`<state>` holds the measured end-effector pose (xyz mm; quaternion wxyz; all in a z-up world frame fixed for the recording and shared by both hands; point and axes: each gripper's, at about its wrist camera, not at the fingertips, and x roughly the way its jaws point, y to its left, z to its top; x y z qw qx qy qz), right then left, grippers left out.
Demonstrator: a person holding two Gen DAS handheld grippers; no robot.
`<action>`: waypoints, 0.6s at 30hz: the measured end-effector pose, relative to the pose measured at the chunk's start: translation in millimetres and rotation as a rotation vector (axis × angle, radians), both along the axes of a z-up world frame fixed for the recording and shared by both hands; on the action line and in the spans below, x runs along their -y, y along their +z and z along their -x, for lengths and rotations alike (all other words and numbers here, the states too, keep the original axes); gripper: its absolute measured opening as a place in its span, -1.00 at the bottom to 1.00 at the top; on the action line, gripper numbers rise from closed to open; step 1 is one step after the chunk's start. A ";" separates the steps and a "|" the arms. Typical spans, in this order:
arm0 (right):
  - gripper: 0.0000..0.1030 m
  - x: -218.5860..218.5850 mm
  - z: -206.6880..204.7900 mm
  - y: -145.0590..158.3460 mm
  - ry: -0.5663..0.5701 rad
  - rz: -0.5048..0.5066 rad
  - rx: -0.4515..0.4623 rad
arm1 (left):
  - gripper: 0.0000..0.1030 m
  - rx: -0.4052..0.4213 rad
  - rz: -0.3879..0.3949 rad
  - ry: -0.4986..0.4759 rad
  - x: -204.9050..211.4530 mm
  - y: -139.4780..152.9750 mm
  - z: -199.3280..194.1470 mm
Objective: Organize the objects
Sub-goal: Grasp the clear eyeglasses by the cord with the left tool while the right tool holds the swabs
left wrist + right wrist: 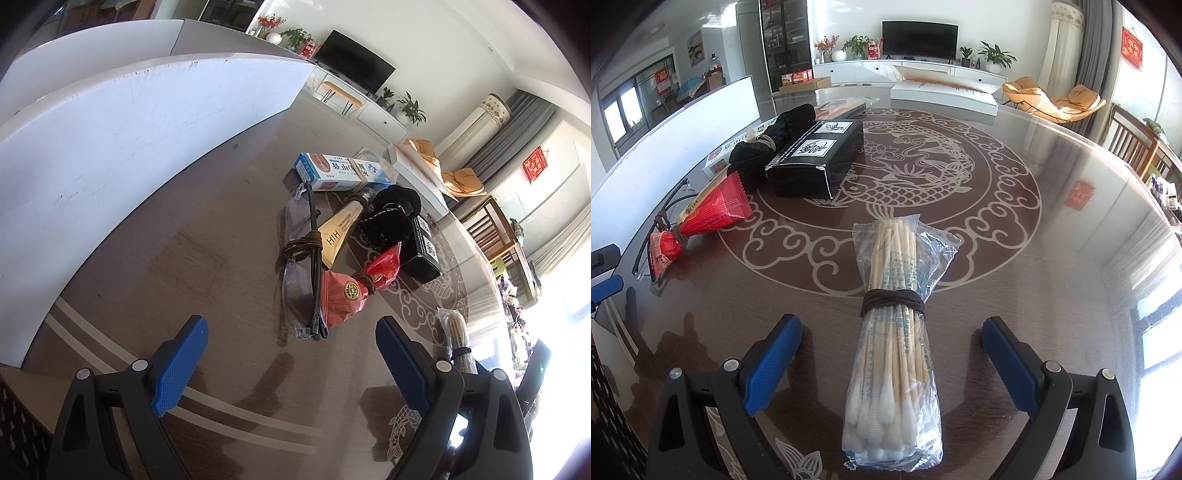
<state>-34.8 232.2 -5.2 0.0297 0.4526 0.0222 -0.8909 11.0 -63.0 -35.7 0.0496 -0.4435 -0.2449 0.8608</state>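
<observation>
The swab pack (892, 354), tied with dark cord, lies on the table (1052, 258) between the right gripper's (892, 363) wide-spread fingers. Beyond it to the left: black box (816, 158), red packet (713, 214), glasses (299, 266). The left gripper (291, 358) hovers wide, empty, before a gold tube (338, 230) marked "HIH".

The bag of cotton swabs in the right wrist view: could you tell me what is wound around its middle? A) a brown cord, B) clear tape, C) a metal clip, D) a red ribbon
A: a brown cord is wound several times around the middle of the bag of cotton swabs, which lies between the open right gripper fingers.
</observation>
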 end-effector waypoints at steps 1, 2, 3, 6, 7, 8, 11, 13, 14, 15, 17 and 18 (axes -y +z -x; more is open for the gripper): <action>0.91 0.0 0.1 0.0 0.000 0.000 0.000 | 0.80 0.000 0.000 0.000 0.0 0.0 0.0; 0.91 0.0 0.0 0.0 0.000 0.000 0.000 | 0.80 0.000 0.000 0.000 0.0 0.0 0.0; 0.91 0.0 0.0 0.0 0.000 0.000 0.000 | 0.80 0.000 0.000 0.000 0.0 -0.1 0.0; 0.91 0.0 0.1 -0.1 0.000 0.000 0.000 | 0.80 0.000 0.000 0.000 0.1 -0.2 0.0; 0.91 0.0 0.1 -0.1 0.000 0.000 0.000 | 0.80 0.000 0.000 0.000 0.1 -0.3 -0.1; 0.91 0.0 0.1 -0.1 0.000 0.000 0.000 | 0.80 0.001 0.000 0.000 0.1 -0.2 0.0; 0.91 0.0 0.3 -0.1 0.000 0.000 0.000 | 0.80 0.000 -0.001 0.000 0.3 -0.2 0.0; 0.91 0.0 0.3 -0.1 0.000 0.000 0.000 | 0.80 -0.005 -0.014 0.003 1.8 0.3 -0.9; 0.91 0.0 0.2 -0.1 0.000 0.000 0.000 | 0.80 -0.013 -0.036 0.009 5.0 0.9 -2.6; 0.91 0.1 0.2 -0.1 0.000 0.000 0.000 | 0.80 -0.022 -0.061 0.019 9.4 1.8 -4.9; 0.91 0.1 0.3 -0.2 0.000 0.000 0.000 | 0.80 -0.042 -0.116 0.041 18.8 3.3 -7.5; 0.91 0.1 0.2 -0.2 0.001 0.000 0.000 | 0.80 -0.047 -0.135 0.043 21.0 3.7 -5.2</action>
